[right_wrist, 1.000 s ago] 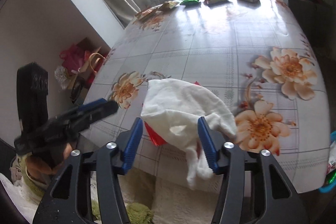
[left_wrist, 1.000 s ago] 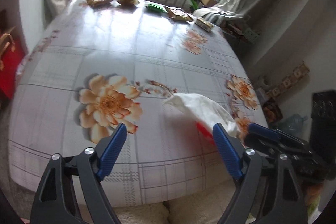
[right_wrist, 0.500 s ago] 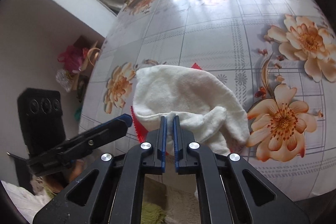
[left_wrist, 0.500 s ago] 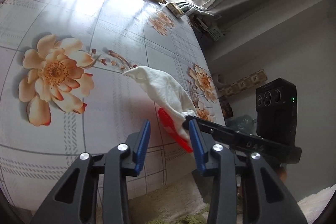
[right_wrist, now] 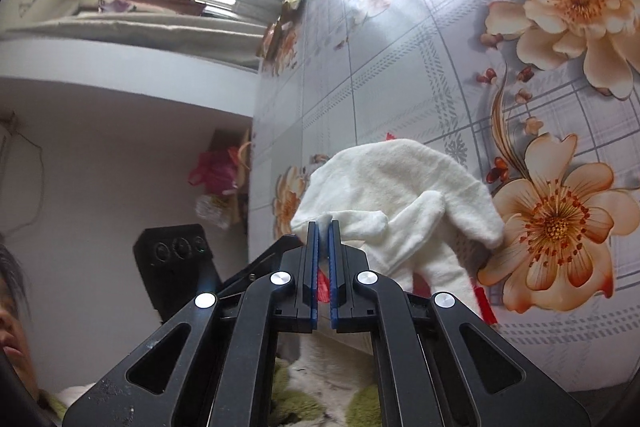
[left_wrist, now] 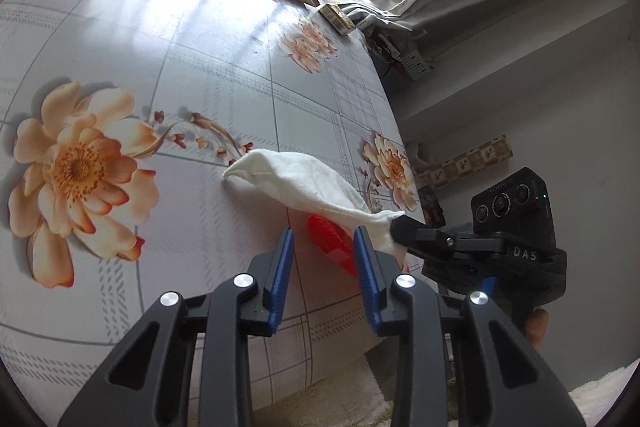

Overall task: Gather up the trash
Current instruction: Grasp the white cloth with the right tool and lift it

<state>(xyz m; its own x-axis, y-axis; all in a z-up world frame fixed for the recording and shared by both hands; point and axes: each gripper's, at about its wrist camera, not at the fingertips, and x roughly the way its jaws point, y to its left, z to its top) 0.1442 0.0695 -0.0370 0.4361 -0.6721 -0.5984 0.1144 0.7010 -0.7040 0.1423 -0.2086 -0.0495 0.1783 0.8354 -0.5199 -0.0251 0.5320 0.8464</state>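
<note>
Left hand-held gripper [left_wrist: 322, 243] is closing, jaws partly apart around a red wrapper [left_wrist: 330, 245] at the desk's [left_wrist: 200, 67] near edge, not pinching it. Right hand-held gripper [right_wrist: 323, 227] is clamping fully shut on the white cloth [right_wrist: 400, 187] draping over the wrapper.

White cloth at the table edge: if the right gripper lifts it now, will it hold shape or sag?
The cloth will likely sag: it already drapes in soft folds. It looks light. The right gripper pinches only one edge, so the rest should trail, uncovering the red wrapper beneath.
</note>
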